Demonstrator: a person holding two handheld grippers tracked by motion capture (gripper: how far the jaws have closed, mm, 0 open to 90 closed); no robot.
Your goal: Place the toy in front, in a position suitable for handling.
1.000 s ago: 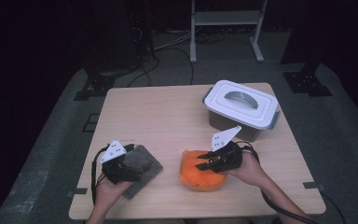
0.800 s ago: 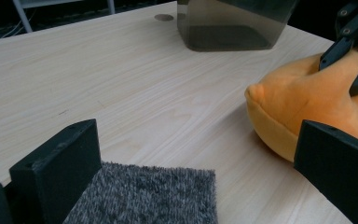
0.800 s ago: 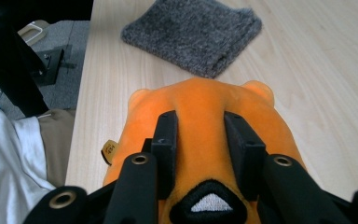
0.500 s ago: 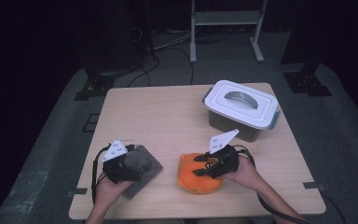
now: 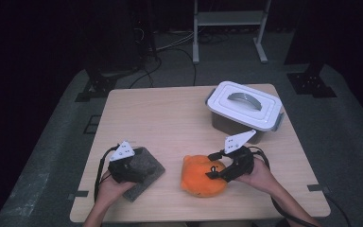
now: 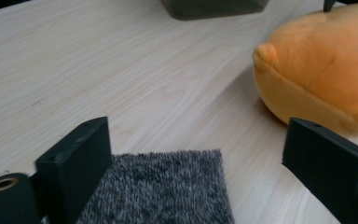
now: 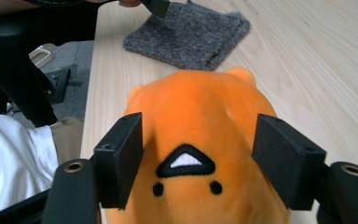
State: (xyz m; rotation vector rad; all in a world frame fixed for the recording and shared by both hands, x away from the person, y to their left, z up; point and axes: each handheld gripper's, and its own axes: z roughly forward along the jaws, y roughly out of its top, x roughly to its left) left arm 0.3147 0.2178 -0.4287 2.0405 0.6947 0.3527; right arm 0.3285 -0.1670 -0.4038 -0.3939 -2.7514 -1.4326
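The right gripper point(image 5: 211, 166) has just been opening its jaws: in the right gripper view the two black pads now stand apart on each side of the orange plush toy point(image 7: 200, 140), and the pads do not seem to press into the fabric anymore, though the toy is between them. Compared with one second ago, the toy lies a little more toward the person's left on the wooden table point(image 5: 170, 118), nearer to the grey knitted cloth point(image 5: 144, 172), so I judge that the toy is being put down here and released, not picked up. The left gripper point(image 5: 123, 168) rests over the cloth with its jaws wide apart; they have just been closing a little, and in the left gripper view the cloth point(image 6: 163, 189) lies flat under and between the jaws, not pinched. The toy point(image 6: 321, 70) sits beyond the right jaw of this gripper, near but apart from the cloth. The white-lidded storage box point(image 5: 244, 108) stands closed beyond the right gripper, well apart from the toy. I can read no brand, label or writing anywhere; the toy shows only a stitched face with two dots and a small triangle.
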